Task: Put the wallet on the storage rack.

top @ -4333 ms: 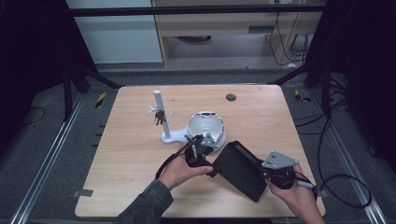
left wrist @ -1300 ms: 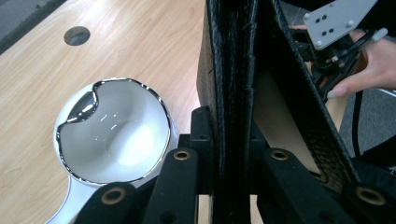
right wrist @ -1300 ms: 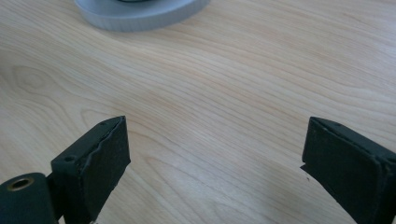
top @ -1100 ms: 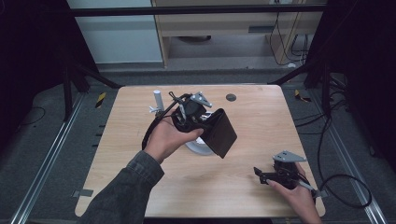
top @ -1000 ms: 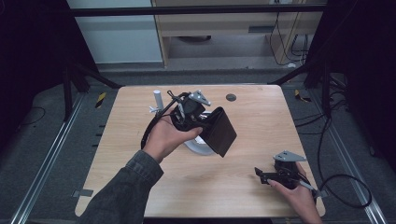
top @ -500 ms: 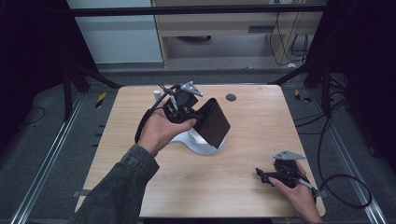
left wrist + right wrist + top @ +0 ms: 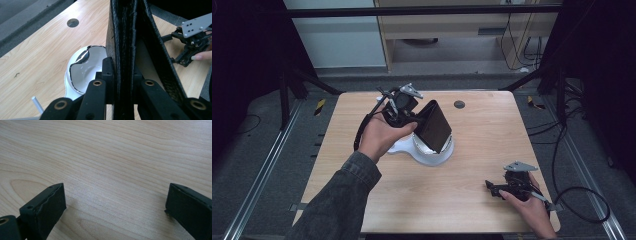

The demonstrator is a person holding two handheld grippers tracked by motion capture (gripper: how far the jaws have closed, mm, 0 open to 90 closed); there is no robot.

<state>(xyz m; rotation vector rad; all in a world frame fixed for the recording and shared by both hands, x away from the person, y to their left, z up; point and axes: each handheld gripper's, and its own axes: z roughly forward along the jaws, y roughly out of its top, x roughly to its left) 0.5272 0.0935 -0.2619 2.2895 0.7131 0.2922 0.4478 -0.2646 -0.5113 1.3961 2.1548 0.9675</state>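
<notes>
While the high view looks down, the left claw (image 7: 412,114) grips a black wallet (image 7: 432,126) above the white dish (image 7: 432,155) at bench (image 7: 482,135) centre; the right claw (image 7: 496,189) rests at four o'clock. From the left gripper view, the jaws pinch the wallet's edge. From the right gripper view, the right jaws gape, released over bare wood.

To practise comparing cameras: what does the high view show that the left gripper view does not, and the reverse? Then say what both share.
High view alone: the person's left hand and sleeve, the left tool from outside, the floor and cables around the table.

Left gripper view alone: close up, the left tool's pads clamped on the wallet's edge, and the wallet's open inner fold.

Both: the black wallet held above the white bowl, the round hole in the table, and the right tool resting on the wood.
</notes>
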